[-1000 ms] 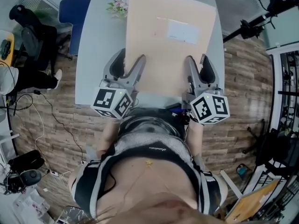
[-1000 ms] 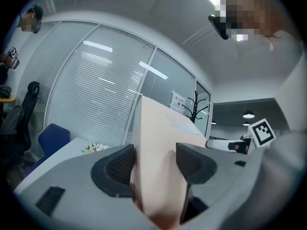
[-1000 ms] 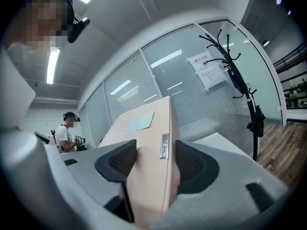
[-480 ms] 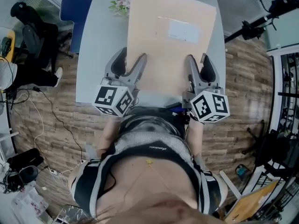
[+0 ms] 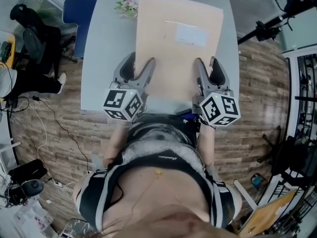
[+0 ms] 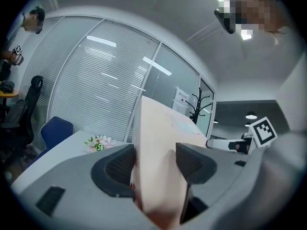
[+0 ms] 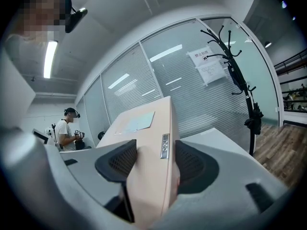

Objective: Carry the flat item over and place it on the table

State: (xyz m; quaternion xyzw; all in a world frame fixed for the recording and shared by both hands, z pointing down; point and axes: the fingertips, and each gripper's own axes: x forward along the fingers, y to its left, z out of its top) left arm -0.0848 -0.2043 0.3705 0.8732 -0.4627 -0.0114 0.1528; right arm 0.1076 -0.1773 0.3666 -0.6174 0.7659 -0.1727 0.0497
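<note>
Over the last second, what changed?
The flat box looks slightly smaller in the head view, so it has apparently eased down toward the table. The left hand-held gripper and right hand-held gripper drifted slightly forward and inward with it. Unchanged: both stay shut on its near edge; flowers unmoved.

Setting: an office room that is also equipped for recording work.

Indicators:
- Full-height glass partition walls with white horizontal blinds (image 6: 96,90).
- A pale grey rectangular table (image 5: 101,58), with a blue upholstered chair (image 5: 78,11) at its far corner.
- A black swivel office chair (image 6: 29,102).
- A black branched coat stand (image 7: 237,61).
- A white printed notice (image 7: 207,65) fixed to the glass.
- A long fluorescent ceiling strip light (image 7: 49,59).
- Brown wood-pattern plank flooring (image 5: 257,83).
- A black metal boom stand (image 5: 267,29) beside the table.
</note>
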